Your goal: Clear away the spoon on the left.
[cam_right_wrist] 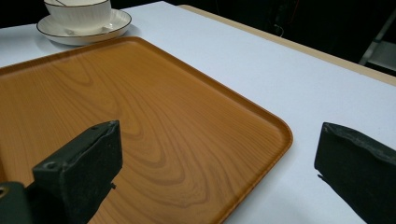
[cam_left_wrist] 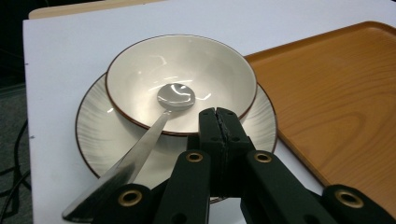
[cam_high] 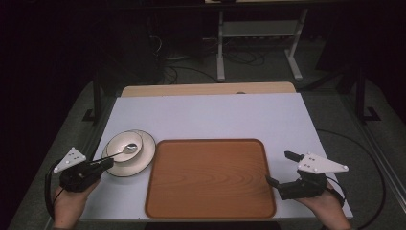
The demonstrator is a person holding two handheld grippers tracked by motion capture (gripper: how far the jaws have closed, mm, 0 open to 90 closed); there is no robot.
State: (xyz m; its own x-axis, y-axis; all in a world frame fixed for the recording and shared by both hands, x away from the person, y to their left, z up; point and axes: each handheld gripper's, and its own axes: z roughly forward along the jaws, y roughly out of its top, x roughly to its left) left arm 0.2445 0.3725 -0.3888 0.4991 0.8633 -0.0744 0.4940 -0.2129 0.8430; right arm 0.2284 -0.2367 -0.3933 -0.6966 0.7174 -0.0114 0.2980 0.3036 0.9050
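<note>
1. Tongs on the left (cam_left_wrist: 219, 122) have their jaws pressed together with nothing between the pads. They hover over the near rim of the bowl (cam_left_wrist: 182, 79), and the spoon (cam_left_wrist: 154, 135) passes just to their left, not pinched.
2. Right tongs (cam_right_wrist: 215, 154) stand spread wide and empty, straddling the near right corner of the wooden tray (cam_right_wrist: 140, 116): one jaw above the tray's floor, the other above the white bench (cam_right_wrist: 280, 74).
3. Where things lie: the spoon's head rests inside the bowl and its handle leans out over the rim toward the left hand (cam_high: 72, 203). The bowl sits on a ribbed saucer (cam_left_wrist: 95, 135), and both stand on the bench just left of the tray, which holds nothing.
4. Step in hand, as I judge it: the left tongs are at the spoon but have no hold on it, so this looks like the approach to a pick, or the moment just after a set-down; the pictures do not tell which.
5. Next move, if it is a pick: spread the left jaws, shift them sideways onto the handle, then close. The handle is thin, smooth and slanted, so it may slip or tip the bowl.
6. Writing: no brand, label or lettering is legible on any item.
</note>
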